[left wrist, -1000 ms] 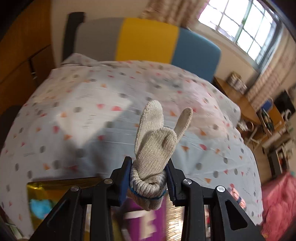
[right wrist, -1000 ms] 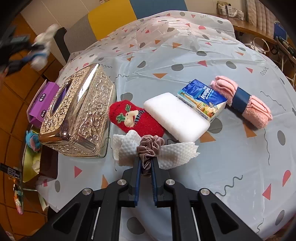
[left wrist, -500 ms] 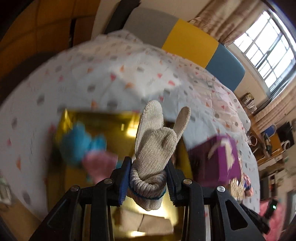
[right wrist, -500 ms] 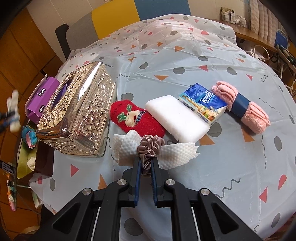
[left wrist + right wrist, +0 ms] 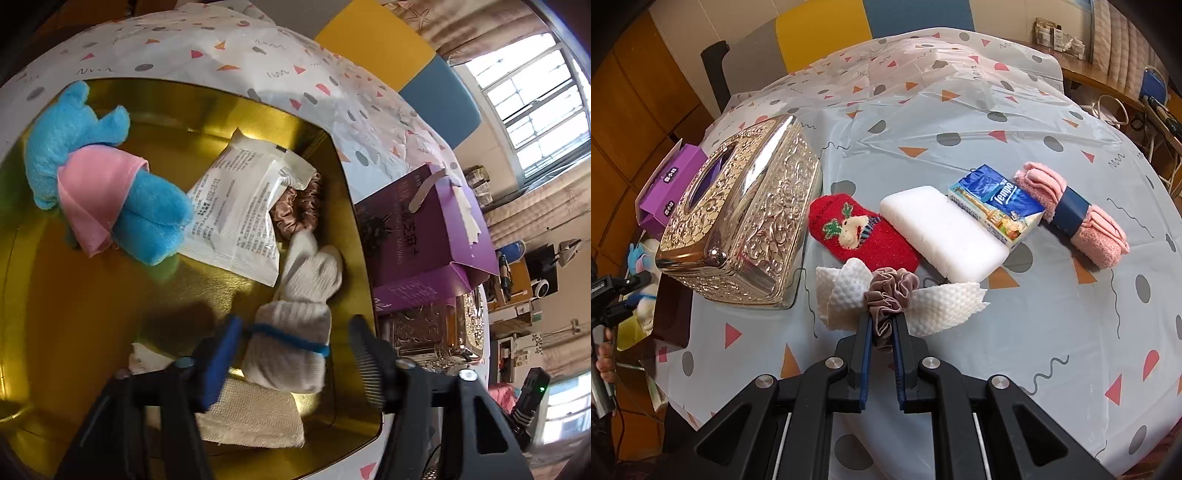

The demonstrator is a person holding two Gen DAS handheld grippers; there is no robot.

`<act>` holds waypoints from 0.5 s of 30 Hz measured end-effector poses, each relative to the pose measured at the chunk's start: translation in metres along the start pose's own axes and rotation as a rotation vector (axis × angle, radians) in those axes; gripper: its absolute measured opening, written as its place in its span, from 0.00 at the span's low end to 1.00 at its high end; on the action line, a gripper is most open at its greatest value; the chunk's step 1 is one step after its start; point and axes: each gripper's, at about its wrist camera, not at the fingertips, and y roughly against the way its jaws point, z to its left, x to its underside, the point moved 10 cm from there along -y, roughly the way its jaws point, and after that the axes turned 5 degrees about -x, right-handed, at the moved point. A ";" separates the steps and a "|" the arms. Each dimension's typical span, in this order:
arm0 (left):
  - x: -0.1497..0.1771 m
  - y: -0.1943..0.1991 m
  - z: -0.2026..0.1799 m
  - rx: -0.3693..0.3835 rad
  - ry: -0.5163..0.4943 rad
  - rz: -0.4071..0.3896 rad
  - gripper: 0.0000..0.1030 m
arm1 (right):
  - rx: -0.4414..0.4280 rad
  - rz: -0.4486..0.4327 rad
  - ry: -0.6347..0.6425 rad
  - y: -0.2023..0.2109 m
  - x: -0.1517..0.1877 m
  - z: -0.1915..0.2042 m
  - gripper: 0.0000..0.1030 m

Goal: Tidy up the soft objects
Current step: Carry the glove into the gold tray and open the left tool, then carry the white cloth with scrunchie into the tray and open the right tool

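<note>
Both views are lit by daylight. In the left wrist view the window (image 5: 532,96) is overexposed at the upper right, its panes washed almost white. Bright glare is reflected from the gold tin (image 5: 74,314), strongest along its wall far from the window, and a dark soft shadow is cast on its floor just ahead of the gripper. Strong fisheye bending and dark corners are seen in both views. The right wrist view is evenly lit and sharp; highlights are thrown off the embossed metal tissue box (image 5: 738,214).
</note>
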 end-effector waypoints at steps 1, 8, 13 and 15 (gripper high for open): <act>0.000 0.002 0.001 -0.012 -0.010 -0.009 0.63 | 0.001 0.000 -0.001 0.000 0.000 0.000 0.09; 0.007 0.033 0.020 -0.166 -0.126 -0.140 0.66 | 0.005 -0.011 0.007 0.001 -0.002 0.001 0.09; 0.012 0.056 0.028 -0.246 -0.179 -0.223 0.70 | -0.029 -0.091 -0.024 0.017 -0.010 0.000 0.09; 0.011 0.063 0.028 -0.277 -0.201 -0.245 0.73 | -0.031 -0.125 -0.034 0.024 -0.014 -0.001 0.09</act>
